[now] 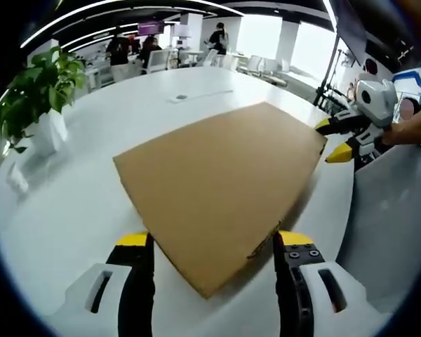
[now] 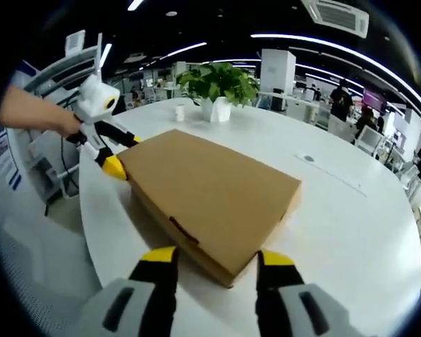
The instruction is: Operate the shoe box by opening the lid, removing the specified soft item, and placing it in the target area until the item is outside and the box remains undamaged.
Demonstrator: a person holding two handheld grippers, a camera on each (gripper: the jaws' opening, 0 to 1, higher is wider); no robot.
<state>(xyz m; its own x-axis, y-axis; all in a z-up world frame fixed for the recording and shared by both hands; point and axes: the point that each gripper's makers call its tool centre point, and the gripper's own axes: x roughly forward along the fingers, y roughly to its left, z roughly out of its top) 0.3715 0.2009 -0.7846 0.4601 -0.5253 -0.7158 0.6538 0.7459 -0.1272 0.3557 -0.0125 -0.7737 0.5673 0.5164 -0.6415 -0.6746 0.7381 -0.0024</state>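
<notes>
A flat brown cardboard shoe box lies on the round white table with its lid down. My left gripper is open, its yellow-tipped jaws standing on either side of the box's near corner. At the opposite corner, held by a hand, my right gripper is open at the box's edge. In the right gripper view the box has a small slot in its near side. There my right gripper straddles the near corner, and my left gripper sits at the far left corner. The soft item is hidden.
A potted plant in a white pot stands on the table past the box, with a small white cup beside it. A grey chair back is off the table's edge. People and desks fill the room behind.
</notes>
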